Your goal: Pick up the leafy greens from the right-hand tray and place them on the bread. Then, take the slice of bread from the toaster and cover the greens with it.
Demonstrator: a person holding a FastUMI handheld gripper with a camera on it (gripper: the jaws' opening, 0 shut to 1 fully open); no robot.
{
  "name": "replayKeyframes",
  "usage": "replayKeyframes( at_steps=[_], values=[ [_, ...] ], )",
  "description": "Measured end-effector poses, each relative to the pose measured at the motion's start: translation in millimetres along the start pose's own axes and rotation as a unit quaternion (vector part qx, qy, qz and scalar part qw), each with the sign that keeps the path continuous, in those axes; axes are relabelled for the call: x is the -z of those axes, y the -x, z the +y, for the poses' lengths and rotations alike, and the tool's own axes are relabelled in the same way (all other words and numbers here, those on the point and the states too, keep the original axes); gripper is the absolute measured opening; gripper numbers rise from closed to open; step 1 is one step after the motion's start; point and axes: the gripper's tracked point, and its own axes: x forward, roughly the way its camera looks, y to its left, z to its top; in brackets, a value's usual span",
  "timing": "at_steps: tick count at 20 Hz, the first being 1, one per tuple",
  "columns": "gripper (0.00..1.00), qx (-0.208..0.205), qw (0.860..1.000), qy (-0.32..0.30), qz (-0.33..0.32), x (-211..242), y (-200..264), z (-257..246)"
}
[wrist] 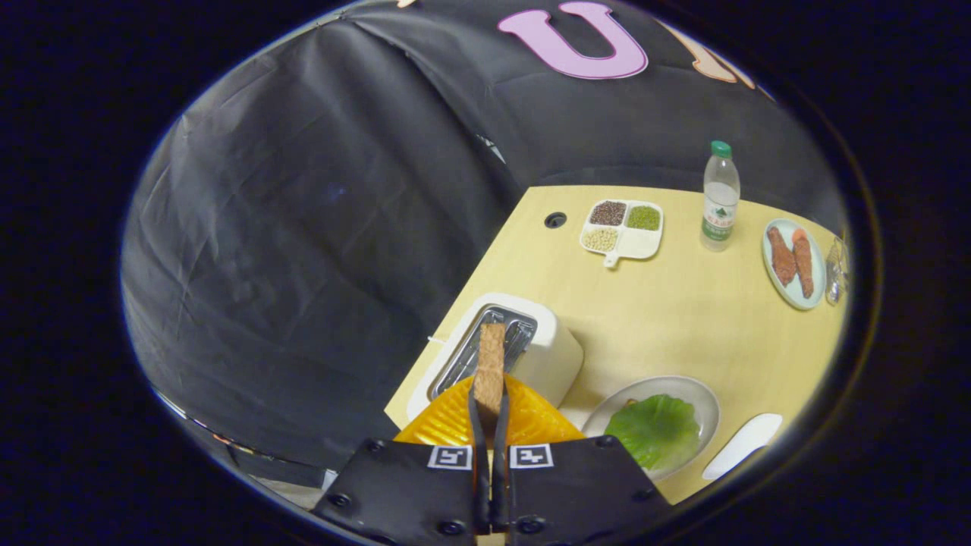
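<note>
My gripper (489, 409) is shut on a slice of brown bread (490, 368), held edge-on between both fingers. The slice hangs above the slots of the white toaster (557, 360), which stands near the table's left edge. To the right of the fingers sits a grey plate (702, 402) with the leafy greens (657, 429) spread on it; whatever bread lies beneath them is hidden.
A white empty tray (743, 445) lies right of the grey plate. Farther back on the wooden table (667, 318) are a divided dish of beans (623, 228), a water bottle (719, 197) and a light plate with two reddish pieces (792, 262). A cable hole (555, 220) marks the table's back left.
</note>
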Motion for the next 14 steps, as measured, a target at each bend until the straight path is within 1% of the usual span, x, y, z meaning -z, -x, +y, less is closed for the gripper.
replayKeyframes(
  at_steps=[3,6,9,14],
  values=[
    [0.04,-0.011,1.0,-0.015,-0.009,2,10,-7],
    [0.04,-0.013,0.999,-0.026,-0.018,7,25,-18],
    [0.04,-0.007,0.999,-0.038,-0.029,9,37,-37],
    [0.04,0.006,0.997,-0.068,-0.034,28,49,-68]
  ],
)
